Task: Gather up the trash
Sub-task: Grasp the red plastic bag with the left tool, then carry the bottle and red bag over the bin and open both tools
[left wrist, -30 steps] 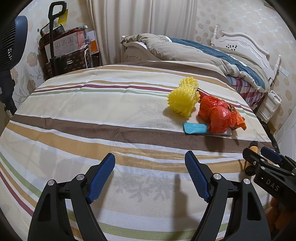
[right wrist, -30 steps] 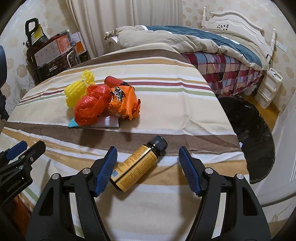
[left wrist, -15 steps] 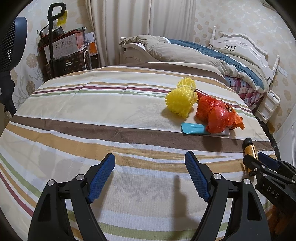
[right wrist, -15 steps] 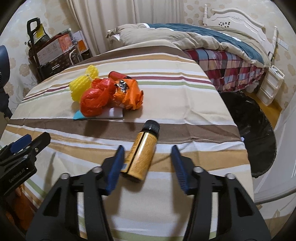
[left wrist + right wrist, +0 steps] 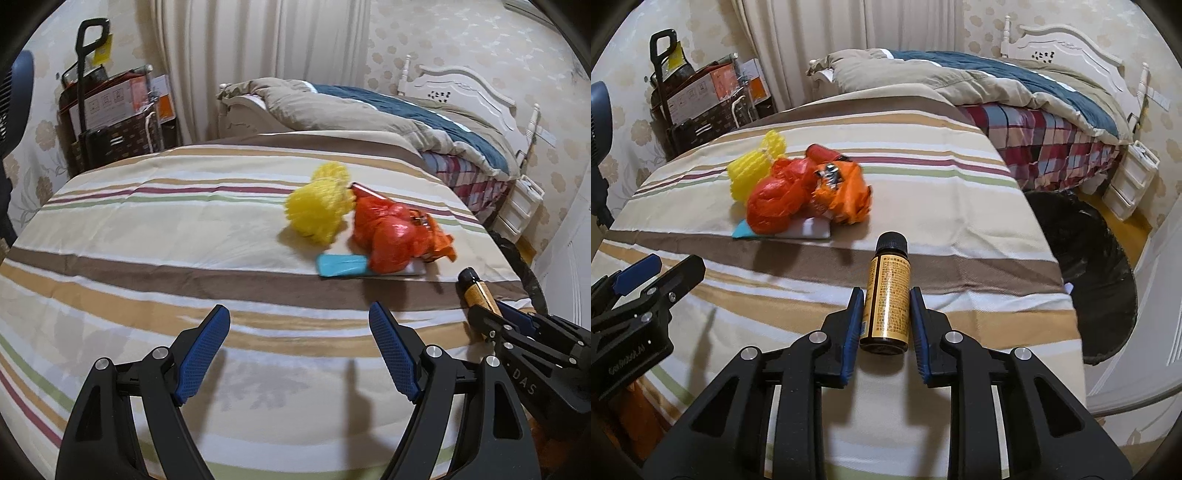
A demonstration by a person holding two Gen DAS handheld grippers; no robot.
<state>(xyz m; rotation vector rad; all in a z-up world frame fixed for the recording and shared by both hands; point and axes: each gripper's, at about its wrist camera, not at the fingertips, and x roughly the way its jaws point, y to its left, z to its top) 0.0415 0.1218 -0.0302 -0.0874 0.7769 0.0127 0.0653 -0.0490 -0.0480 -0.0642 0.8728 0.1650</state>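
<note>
My right gripper (image 5: 886,295) is shut on a small brown bottle (image 5: 888,291) with a gold label and black cap, pointing away from me just above the striped bedspread (image 5: 942,192). The same bottle (image 5: 478,291) shows at the right edge of the left wrist view, held by the right gripper (image 5: 495,314). My left gripper (image 5: 299,321) hangs open over the bedspread (image 5: 147,229), nothing between its fingers. Further off lies a trash pile: yellow foam netting (image 5: 319,210), a red plastic bag (image 5: 391,236), an orange wrapper (image 5: 846,195) and a light blue piece (image 5: 341,265).
A black-lined trash bin (image 5: 1097,266) stands on the floor to the right of the bed. A second bed with a rumpled quilt (image 5: 979,81) lies behind. Boxes and a hand cart (image 5: 110,122) stand at the back left; a fan (image 5: 14,96) at the left edge.
My right gripper's jaws have closed from wide apart onto the bottle, which turned from slanted to straight between them. The left gripper stayed open and shifted only slightly.
</note>
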